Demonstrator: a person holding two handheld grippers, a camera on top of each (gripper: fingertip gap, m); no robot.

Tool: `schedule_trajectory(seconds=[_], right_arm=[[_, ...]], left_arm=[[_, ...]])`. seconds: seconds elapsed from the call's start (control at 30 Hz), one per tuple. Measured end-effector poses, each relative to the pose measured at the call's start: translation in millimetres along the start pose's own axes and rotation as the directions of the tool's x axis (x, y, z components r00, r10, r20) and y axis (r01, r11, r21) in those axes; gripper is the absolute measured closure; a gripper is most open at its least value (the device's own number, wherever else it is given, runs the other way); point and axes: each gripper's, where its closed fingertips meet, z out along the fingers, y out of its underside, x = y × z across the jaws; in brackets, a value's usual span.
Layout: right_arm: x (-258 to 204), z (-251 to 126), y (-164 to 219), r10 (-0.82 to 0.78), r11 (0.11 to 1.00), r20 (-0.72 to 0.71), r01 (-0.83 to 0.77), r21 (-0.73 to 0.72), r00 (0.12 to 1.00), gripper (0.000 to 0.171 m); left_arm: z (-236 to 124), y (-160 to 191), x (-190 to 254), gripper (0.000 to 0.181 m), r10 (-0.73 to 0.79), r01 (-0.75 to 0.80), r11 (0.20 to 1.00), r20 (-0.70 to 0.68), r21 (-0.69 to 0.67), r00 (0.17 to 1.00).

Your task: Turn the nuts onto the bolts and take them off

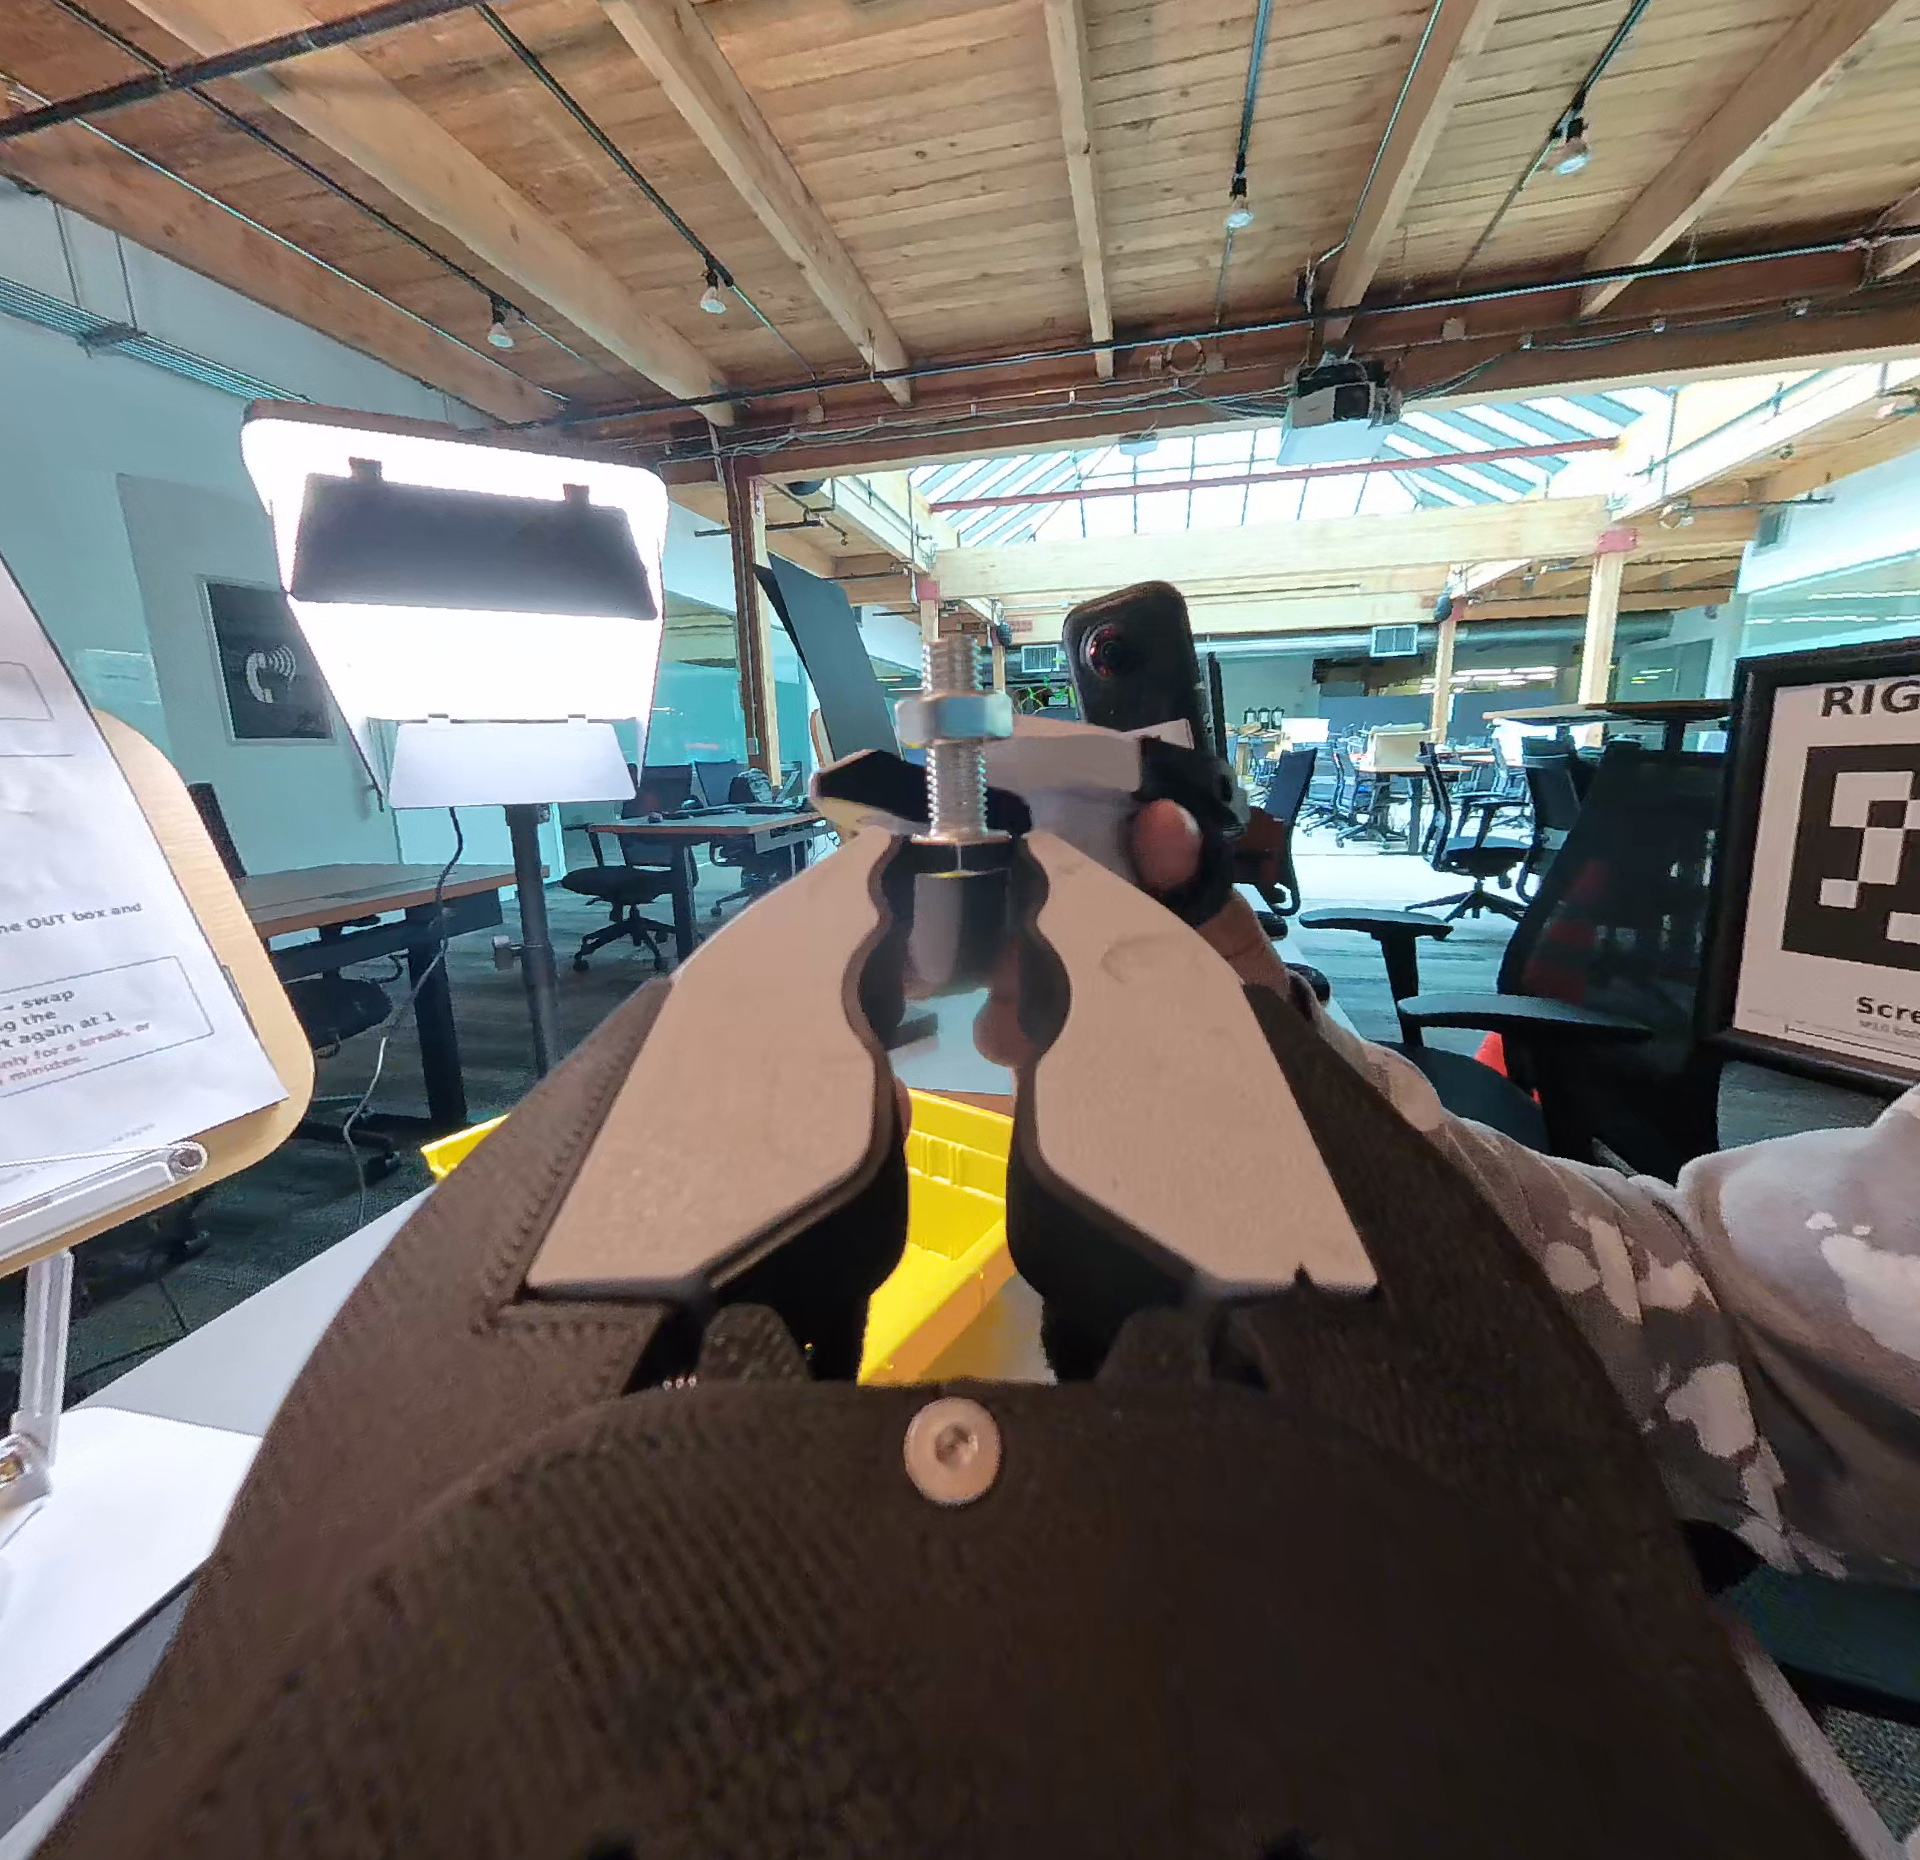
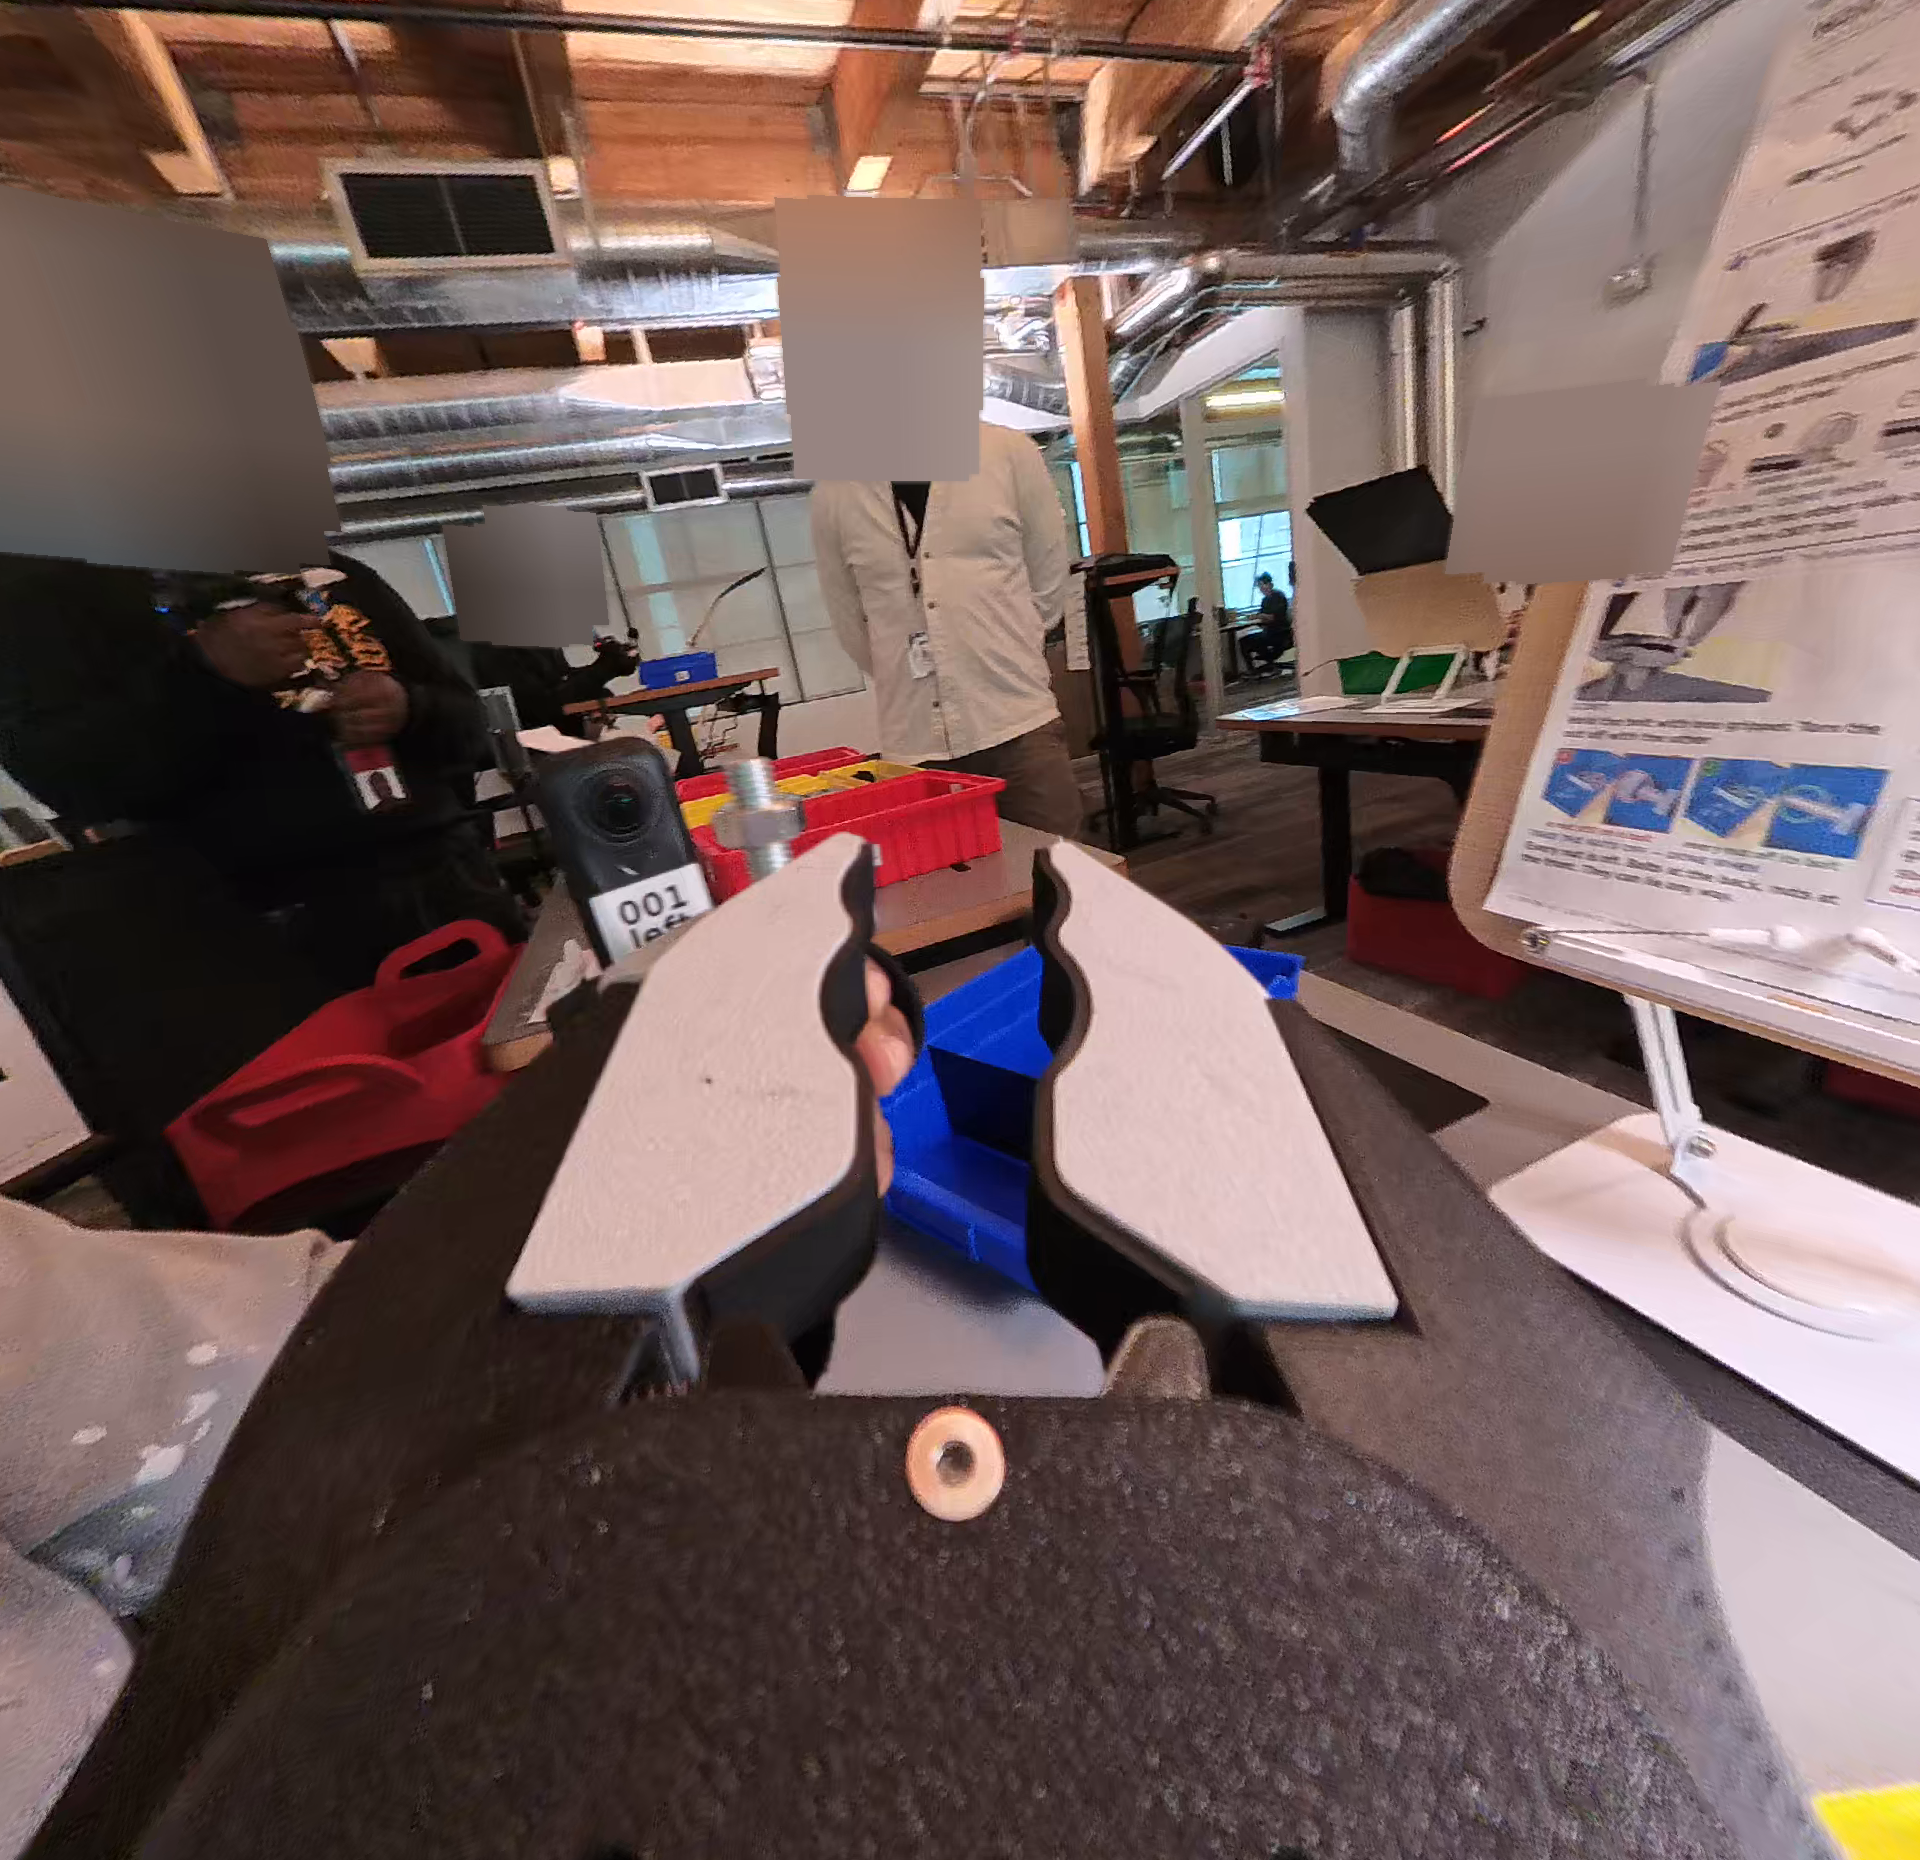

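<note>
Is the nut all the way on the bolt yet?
Not yet. The nut is started, sitting partway down the bolt, threads showing above and below. The left gripper clamps the bolt's head, upright. The right gripper is open beside it. Left: finish turning, then unscrew it.

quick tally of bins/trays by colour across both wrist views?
Yellow: 2, a yellow bin under the left gripper; a yellow tray behind the red one.
Red: 1, a red tray on the far table.
Blue: 2, a blue bin under the right gripper; a small blue box far back.
Total: 5
</note>
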Motion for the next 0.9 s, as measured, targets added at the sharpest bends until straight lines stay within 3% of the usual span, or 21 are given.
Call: schedule_trajectory(seconds=[0.23, 0.3, 0.33, 0.5, 0.63, 0.7, 0.73, 0.9], right_arm=[[-21.9, 11.9, 9.4, -0.024, 0.999, 0.07, 0.025, -0.027, 0.997, 0.129], [-2.5, 5.0, 2.8, 0.011, 1.0, -0.011, -0.011, 0.004, 1.0, 0.15], [4.5, 0.4, -2.0, 0.009, 0.999, -0.035, -0.008, 0.034, 0.999, 0.152], [-14.6, 5.3, 0.2, -0.019, 1.0, 0.041, 0.018, 0.005, 0.999, 0.134], [-20.4, 11.1, 6.5, -0.04, 0.999, 0.051, 0.041, -0.014, 0.998, 0.13], [-0.1, 4.2, 0.5, 0.006, 1.0, -0.033, -0.005, 0.02, 0.999, 0.151], [7.2, 0.0, -2.9, 0.02, 0.999, -0.051, -0.017, 0.043, 0.999, 0.154], [-16.1, 5.5, -1.7, -0.018, 1.0, 0.044, 0.017, 0.023, 0.999, 0.135]], left_arm=[[3.7, 8.1, 1.0, 0.163, -0.006, 0.006, 1.0, 0.005, -0.021, 1.0], [0.8, 3.2, 0.7, 0.164, -0.022, 0.022, 1.0, -0.012, 0.004, 1.0], [0.5, 2.1, 0.4, 0.163, -0.012, 0.012, 1.0, -0.007, 0.001, 1.0], [2.6, 5.8, 0.4, 0.163, -0.004, 0.004, 1.0, 0.001, -0.014, 1.0], [3.9, 7.9, 1.5, 0.163, -0.009, 0.009, 1.0, 0.003, -0.016, 1.0], [1.5, 3.5, 1.5, 0.163, -0.021, 0.021, 1.0, -0.011, 0.002, 1.0], [1.3, 2.4, 1.4, 0.163, -0.007, 0.007, 1.0, -0.005, -0.001, 1.0], [2.6, 6.1, 0.5, 0.163, -0.005, 0.005, 1.0, 0.0, -0.013, 1.0]])
